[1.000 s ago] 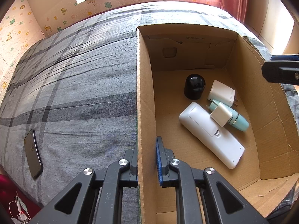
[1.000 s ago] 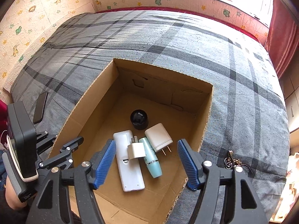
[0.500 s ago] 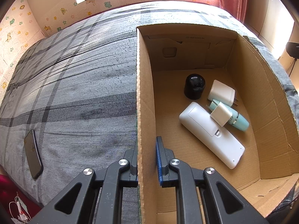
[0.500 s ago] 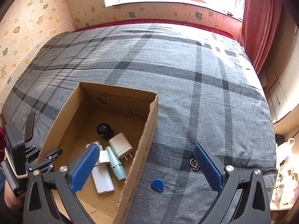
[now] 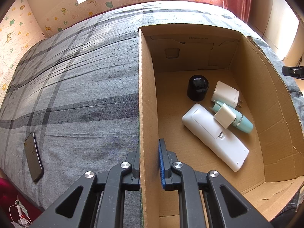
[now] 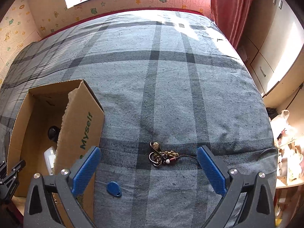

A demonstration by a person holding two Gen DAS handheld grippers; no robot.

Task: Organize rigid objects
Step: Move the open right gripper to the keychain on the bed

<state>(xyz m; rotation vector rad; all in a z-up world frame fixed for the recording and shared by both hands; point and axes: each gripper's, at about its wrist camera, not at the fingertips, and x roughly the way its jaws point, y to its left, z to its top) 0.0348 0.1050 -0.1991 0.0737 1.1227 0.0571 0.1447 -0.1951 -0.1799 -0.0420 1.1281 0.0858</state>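
My left gripper [image 5: 149, 161] is shut on the left wall of the cardboard box [image 5: 146, 98], one finger outside, one inside. On the box floor lie a black dome [image 5: 197, 90], a white charger [image 5: 226, 94], a teal tube [image 5: 241, 120] under a small white cube [image 5: 224, 115], and a long white remote [image 5: 214, 136]. My right gripper [image 6: 149, 163] hangs wide open over the grey plaid bedspread, with a bunch of keys [image 6: 162, 154] lying between its fingertips, untouched. A blue key fob [image 6: 114, 189] lies near its left finger. The cardboard box [image 6: 81, 125] stands to its left.
A black phone [image 5: 33, 156] lies on the bedspread [image 5: 76, 95] left of the box. Beyond the bed's right edge are a red curtain [image 6: 228, 9], cabinets [image 6: 266, 43] and a shelf with bags [image 6: 285, 144]. The right gripper's tip [image 5: 292, 72] shows past the box's right wall.
My right gripper opened wider and swung from above the box to the right, over the keys on the bedspread. The left gripper and the box contents stayed put.
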